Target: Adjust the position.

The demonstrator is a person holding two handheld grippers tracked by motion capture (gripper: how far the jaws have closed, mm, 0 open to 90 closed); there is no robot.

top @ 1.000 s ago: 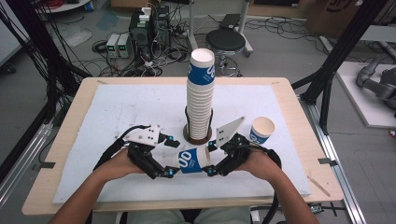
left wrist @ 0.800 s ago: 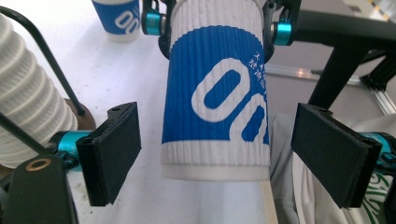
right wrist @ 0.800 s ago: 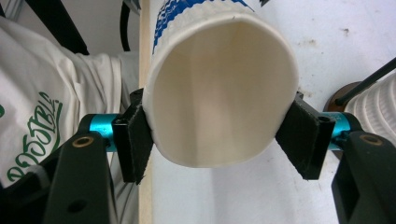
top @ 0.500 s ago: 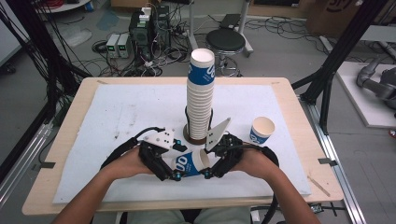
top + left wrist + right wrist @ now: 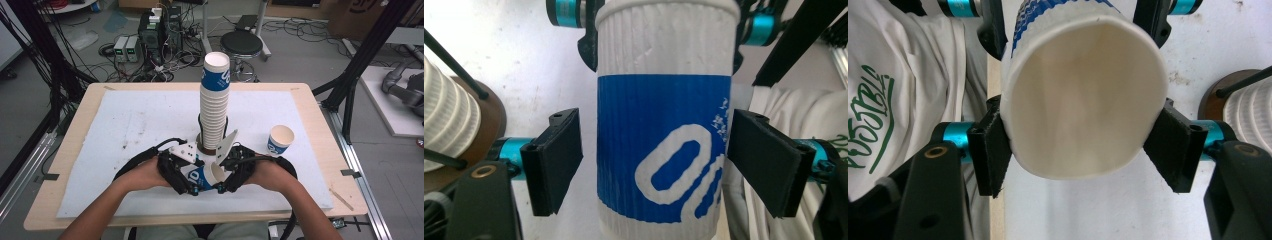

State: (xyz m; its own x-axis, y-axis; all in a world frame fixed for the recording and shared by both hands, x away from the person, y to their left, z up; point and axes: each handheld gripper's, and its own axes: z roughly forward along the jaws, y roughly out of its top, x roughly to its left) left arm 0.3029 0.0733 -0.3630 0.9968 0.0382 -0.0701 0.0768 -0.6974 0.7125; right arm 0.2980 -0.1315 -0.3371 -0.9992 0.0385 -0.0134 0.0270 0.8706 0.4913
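A white paper cup with a blue band (image 5: pixel 202 177) lies on its side in the air between my two grippers, low over the front of the white mat. My right gripper (image 5: pixel 1080 145) is shut on the cup's open rim (image 5: pixel 1083 95), squashing it slightly oval. My left gripper (image 5: pixel 659 160) stands open around the cup's body (image 5: pixel 664 150), with a gap at its left pad (image 5: pixel 555 160). In the high view the left gripper (image 5: pixel 186 181) and right gripper (image 5: pixel 226 175) nearly meet just in front of the tall stack of cups (image 5: pixel 215 100).
The stack stands on a brown round base (image 5: pixel 204 148) with thin black guide rods at mid-table. A single upright cup (image 5: pixel 279 139) stands on the white mat (image 5: pixel 125 125) to the right. The table's front edge lies close below the hands.
Both hands have drawn closer together in front of the stack, and the cup between them now sits deeper between the left gripper's jaws.
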